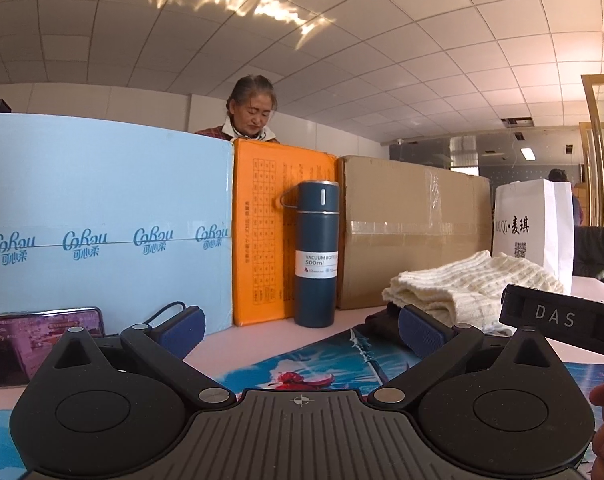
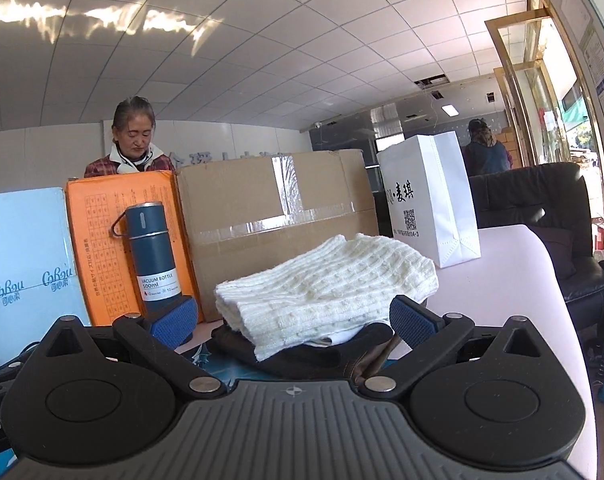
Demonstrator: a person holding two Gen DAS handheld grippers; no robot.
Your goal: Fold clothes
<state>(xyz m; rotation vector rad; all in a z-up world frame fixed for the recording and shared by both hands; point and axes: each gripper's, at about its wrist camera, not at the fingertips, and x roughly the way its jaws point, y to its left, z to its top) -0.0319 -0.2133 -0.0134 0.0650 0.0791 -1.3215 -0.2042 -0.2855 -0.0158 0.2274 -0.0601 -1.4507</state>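
A folded cream knit sweater [image 2: 325, 284] lies on top of a folded dark garment [image 2: 302, 356] on the pale pink table. My right gripper [image 2: 290, 320] is open just in front of this stack, its blue pads on either side of it and nothing between them. In the left wrist view the same cream sweater [image 1: 469, 284] sits to the right of centre. My left gripper [image 1: 300, 330] is open over a blue printed mat [image 1: 302, 364], holding nothing. The black body of the right gripper [image 1: 557, 316] reaches in from the right edge.
Along the back stand a light blue box [image 1: 102, 220], an orange box [image 1: 270, 232], a dark blue vacuum bottle [image 1: 315, 256], a taped cardboard box [image 1: 413, 228] and a white paper bag [image 1: 537, 224]. A phone [image 1: 38, 340] leans at the left. A person [image 1: 252, 110] sits behind the boxes. A black armchair [image 2: 541, 208] stands right.
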